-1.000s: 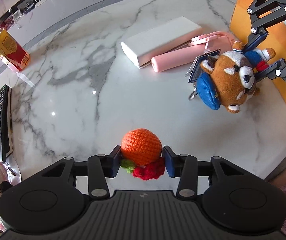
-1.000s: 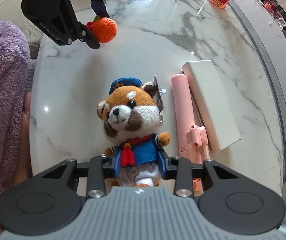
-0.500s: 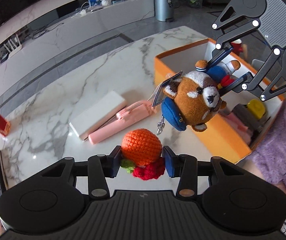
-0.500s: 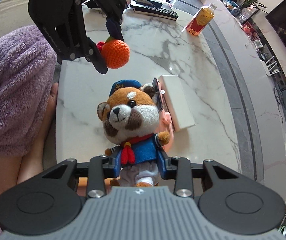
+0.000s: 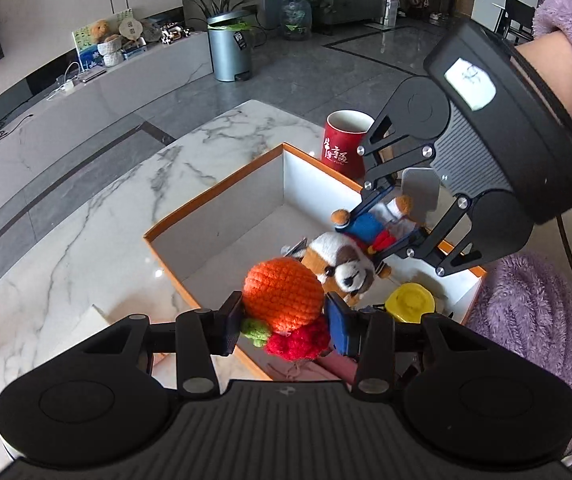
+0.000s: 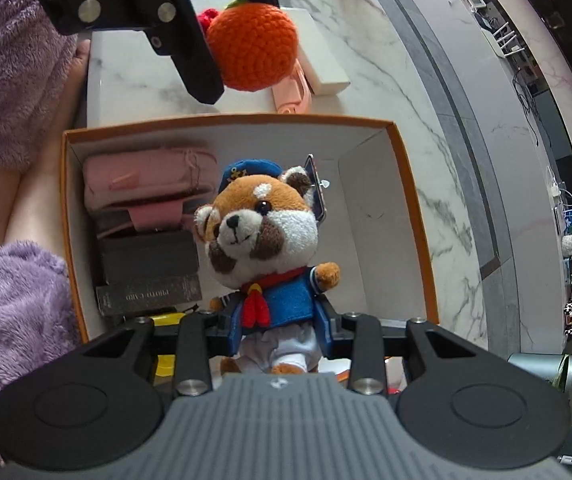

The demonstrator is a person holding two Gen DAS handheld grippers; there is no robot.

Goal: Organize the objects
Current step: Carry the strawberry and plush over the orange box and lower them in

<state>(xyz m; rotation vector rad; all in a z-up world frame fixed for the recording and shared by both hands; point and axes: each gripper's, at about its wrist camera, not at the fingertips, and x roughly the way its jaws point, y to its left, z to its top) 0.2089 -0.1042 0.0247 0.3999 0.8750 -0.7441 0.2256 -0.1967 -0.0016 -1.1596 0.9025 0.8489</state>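
Now that both toys have left the counter (image 5: 86,216), the right gripper (image 6: 278,320) clamps the plush raccoon (image 6: 262,232) above the orange box (image 6: 410,208), while the left gripper (image 5: 284,320) holds the crocheted orange (image 5: 282,296) over its near edge; release seems next.

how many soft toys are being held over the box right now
2. The crochet orange is in the left gripper, near the orange box's edge. The red panda plush is in the right gripper, above the box's open middle. Others could be hidden.
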